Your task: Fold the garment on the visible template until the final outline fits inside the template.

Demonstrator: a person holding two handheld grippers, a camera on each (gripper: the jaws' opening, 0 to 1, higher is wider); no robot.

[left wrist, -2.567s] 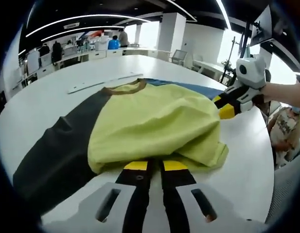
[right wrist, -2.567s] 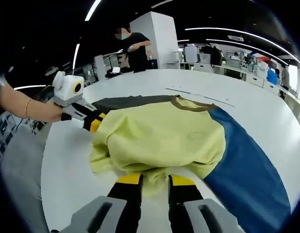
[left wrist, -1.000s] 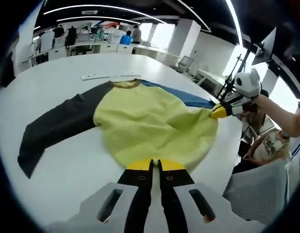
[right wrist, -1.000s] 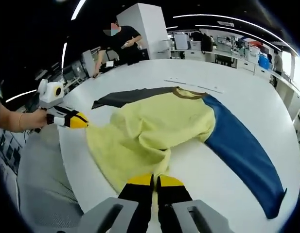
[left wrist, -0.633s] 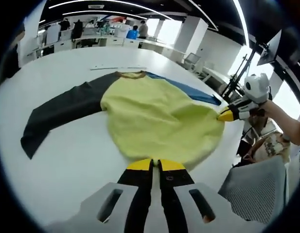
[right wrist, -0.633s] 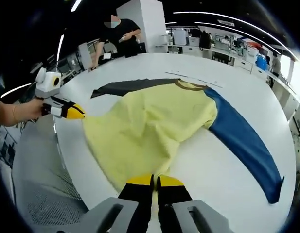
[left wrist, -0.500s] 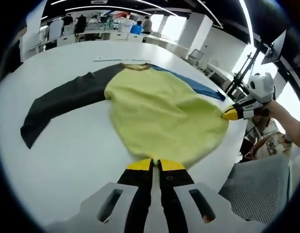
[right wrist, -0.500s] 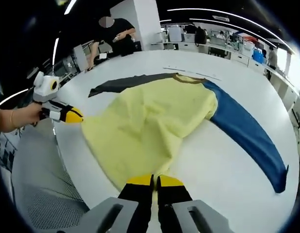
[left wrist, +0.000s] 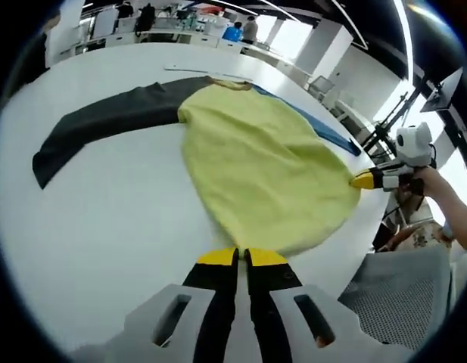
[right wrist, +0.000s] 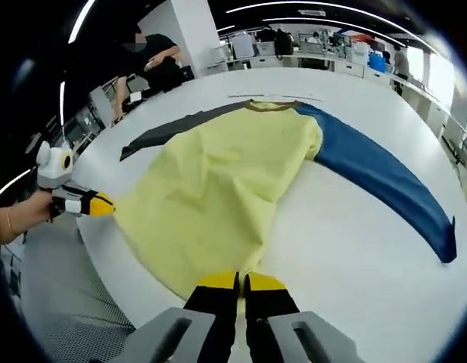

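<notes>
A long-sleeved shirt with a yellow-green body [left wrist: 267,166] [right wrist: 218,181], brown collar [right wrist: 271,105], dark grey sleeve [left wrist: 104,121] [right wrist: 165,128] and blue sleeve [right wrist: 384,178] [left wrist: 324,128] lies spread on a white table [left wrist: 104,219]. My left gripper [left wrist: 237,255] is shut on the shirt's hem at one corner; it appears in the right gripper view as a yellow-tipped tool [right wrist: 93,204]. My right gripper [right wrist: 241,281] is shut on the hem at the other corner, seen in the left gripper view as a yellow-tipped tool [left wrist: 365,181]. The hem is stretched between them at the table's near edge.
A thin strip [left wrist: 207,73] lies on the table beyond the collar. Grey mesh chairs [left wrist: 400,302] [right wrist: 59,302] stand off the table's edge. People stand at desks [right wrist: 154,64] in the background. A hand [right wrist: 14,215] holds the other gripper.
The bunched shirt body has been pulled flat toward the near table edge, both grippers moving apart and back with the hem held. The sleeves now lie spread out to each side.
</notes>
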